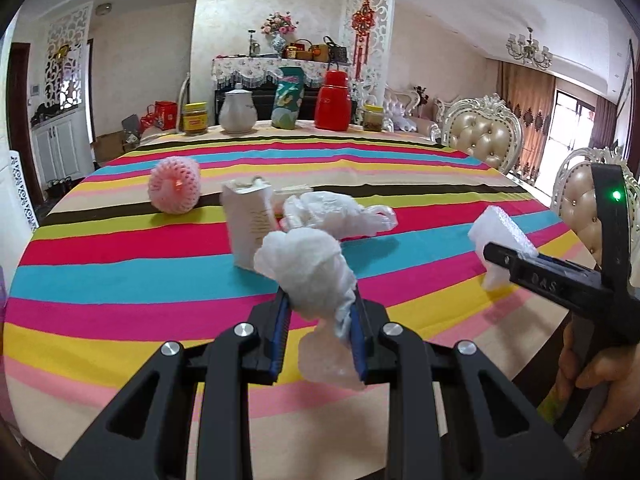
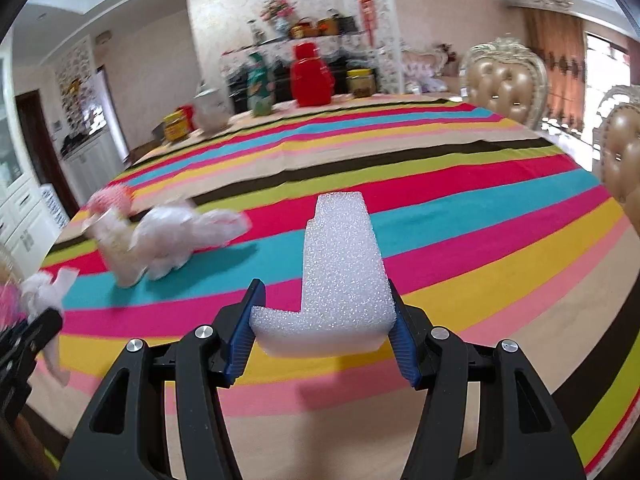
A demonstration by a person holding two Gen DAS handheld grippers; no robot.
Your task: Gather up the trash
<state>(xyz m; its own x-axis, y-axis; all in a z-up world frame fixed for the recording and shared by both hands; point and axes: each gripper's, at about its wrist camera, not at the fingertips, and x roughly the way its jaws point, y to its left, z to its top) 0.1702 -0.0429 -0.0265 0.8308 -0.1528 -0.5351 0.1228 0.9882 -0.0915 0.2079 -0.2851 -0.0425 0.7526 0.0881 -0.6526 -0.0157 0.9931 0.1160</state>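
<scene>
Currently my left tool [image 1: 320, 320] is clamped on tissue [image 1: 308, 268], my right tool [image 2: 324, 332] on foam [image 2: 340, 264]. Ahead-left on the surface [image 1: 120, 280]: carton [image 1: 250, 228], bag [image 1: 336, 216], netted fruit [image 1: 174, 186] farthest; left tool nearer.

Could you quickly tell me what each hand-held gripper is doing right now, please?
Left hand-held gripper: closed on a crumpled white tissue wad.
Right hand-held gripper: closed on a white L-shaped foam block.
</scene>
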